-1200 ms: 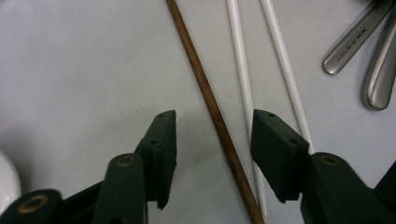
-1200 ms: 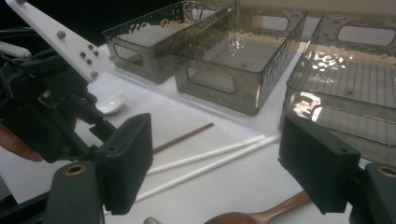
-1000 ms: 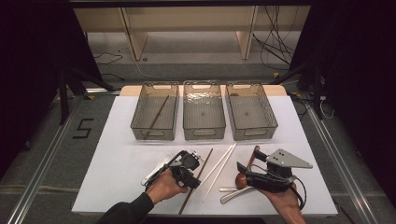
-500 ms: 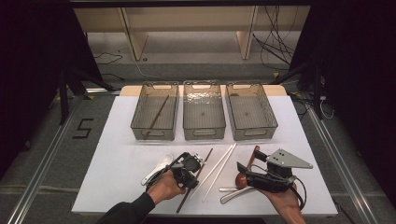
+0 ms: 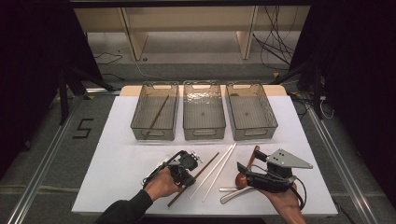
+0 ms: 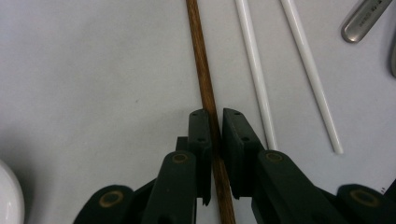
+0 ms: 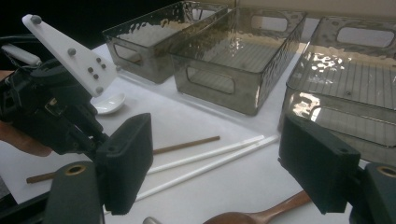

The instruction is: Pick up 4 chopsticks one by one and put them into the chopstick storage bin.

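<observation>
Straddling the brown chopstick (image 6: 201, 70), the left gripper (image 6: 212, 122) has its jaws nearly closed on the stick, which lies flat on the white bench (image 5: 121, 158) (two white chopsticks (image 6: 254, 70) lie just beside it). The right gripper (image 7: 215, 158) hovers with its jaws wide apart and empty, above a wooden spoon (image 7: 261, 215), facing three clear bins (image 5: 204, 112).
</observation>
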The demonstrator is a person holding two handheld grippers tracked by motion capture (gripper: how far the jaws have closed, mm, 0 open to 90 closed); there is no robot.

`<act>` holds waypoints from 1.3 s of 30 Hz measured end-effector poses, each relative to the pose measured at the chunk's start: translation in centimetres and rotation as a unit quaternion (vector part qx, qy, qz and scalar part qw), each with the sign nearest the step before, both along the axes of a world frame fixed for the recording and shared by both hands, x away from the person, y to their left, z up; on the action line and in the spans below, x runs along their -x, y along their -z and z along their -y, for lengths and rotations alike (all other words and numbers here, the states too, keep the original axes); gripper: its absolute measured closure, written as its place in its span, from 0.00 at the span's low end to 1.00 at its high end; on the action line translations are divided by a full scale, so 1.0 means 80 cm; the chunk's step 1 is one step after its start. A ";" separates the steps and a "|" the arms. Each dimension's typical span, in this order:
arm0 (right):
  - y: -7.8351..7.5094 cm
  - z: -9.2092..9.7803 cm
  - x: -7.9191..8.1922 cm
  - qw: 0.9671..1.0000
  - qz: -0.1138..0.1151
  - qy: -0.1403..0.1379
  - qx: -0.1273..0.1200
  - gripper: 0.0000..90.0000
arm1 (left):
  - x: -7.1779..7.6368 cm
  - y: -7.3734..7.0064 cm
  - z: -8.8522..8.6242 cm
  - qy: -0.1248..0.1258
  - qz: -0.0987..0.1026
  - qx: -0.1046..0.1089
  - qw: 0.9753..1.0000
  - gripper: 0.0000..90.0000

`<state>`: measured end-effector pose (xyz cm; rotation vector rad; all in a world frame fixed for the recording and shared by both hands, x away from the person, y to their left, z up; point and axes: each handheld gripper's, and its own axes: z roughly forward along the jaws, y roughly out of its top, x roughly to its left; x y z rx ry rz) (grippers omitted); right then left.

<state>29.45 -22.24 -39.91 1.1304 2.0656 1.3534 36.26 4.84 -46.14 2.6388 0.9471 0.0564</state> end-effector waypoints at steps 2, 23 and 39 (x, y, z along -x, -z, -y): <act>0.000 0.000 0.000 1.000 0.000 0.000 0.000 0.30 | 0.000 0.000 0.000 0.000 0.001 0.000 1.000 0.92; -0.001 0.001 0.000 1.000 0.001 0.001 0.000 0.30 | -0.007 -0.013 -0.014 0.001 0.010 0.023 1.000 0.93; -0.001 0.001 0.000 1.000 0.002 0.002 -0.002 0.30 | -0.025 -0.076 -0.057 -0.034 0.047 0.102 0.993 0.93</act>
